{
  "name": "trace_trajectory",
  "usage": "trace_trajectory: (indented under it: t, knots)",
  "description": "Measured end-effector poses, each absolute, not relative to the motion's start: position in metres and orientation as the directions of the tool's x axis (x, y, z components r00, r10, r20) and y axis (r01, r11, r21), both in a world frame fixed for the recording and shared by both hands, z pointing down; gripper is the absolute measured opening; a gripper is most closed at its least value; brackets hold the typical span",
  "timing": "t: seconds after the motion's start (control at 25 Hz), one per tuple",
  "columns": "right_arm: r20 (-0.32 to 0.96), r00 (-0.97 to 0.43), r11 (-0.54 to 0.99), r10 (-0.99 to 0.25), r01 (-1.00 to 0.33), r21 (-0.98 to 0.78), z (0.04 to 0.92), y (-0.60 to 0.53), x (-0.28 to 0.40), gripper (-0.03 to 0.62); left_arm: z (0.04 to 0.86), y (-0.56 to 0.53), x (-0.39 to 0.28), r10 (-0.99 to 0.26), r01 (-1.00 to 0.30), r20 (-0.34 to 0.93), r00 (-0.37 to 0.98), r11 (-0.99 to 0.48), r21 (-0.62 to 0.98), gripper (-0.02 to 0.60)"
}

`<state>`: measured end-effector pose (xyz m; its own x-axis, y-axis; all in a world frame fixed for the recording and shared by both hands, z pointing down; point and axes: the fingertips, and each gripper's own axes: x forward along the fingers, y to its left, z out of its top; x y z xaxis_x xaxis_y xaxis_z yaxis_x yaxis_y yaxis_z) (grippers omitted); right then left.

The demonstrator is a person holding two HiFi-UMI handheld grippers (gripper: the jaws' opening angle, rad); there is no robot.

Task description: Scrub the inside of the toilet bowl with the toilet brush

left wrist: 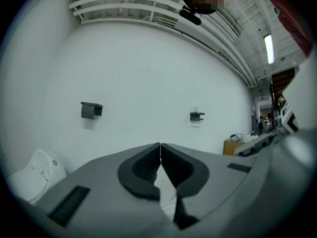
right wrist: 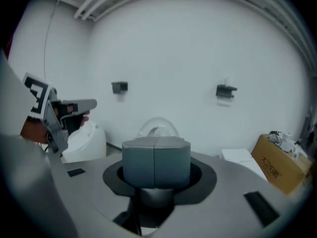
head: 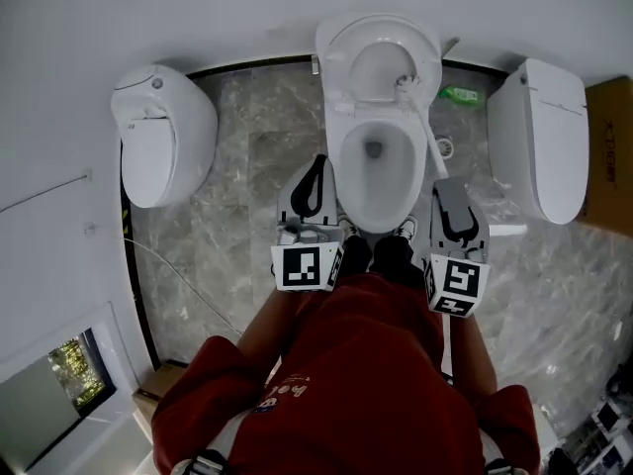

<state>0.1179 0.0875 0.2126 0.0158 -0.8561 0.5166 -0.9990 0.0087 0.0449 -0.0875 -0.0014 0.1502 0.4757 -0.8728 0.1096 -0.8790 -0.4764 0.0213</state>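
Your toilet (head: 343, 156) is white, the brush (head: 424, 127) white with a grey grip. The floor (head: 252, 156) is grey, veined marble. Your left gripper (head: 317, 162) and right gripper (head: 447, 182) are grey with black pads (head: 309, 192), their cubes (head: 307, 267) patterned in black-and-white squares. Your shirt (head: 366, 364) is red; the box (head: 605, 156) is brown.

Likely a sanitary-ware test room: three toilets (head: 348, 127) abreast, marble floor (head: 247, 146).

Brush (head: 427, 137): I lose its handle end behind the right fingers (head: 452, 194).
Box (head: 606, 156): cut off by the edge.
Shoes (head: 394, 253): heels hidden under my red clothes (head: 366, 364).
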Motion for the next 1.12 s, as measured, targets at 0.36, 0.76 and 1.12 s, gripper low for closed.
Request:
trace_trajectory:
  t: [0.36,0.76,1.12]
  knots:
    - [0.069,0.127,-0.122,-0.989,-0.989,0.079,0.049,0.058,0.185,0.155,0.022,0.0,-0.037,-0.855,-0.86,-0.105,0.508,-0.51,-0.007,-0.002]
    - [0.065,0.238,-0.234,-0.969,-0.97,0.073,0.045,0.091,0.274,0.154,0.001,0.016,0.068,-0.772,-0.784,-0.135,0.621,-0.616,-0.082,-0.002]
    - [0.067,0.295,-0.288,-0.953,-0.953,0.092,0.05,0.108,0.321,0.153,0.005,0.023,0.123,-0.746,-0.759,-0.143,0.65,-0.647,-0.076,-0.002]
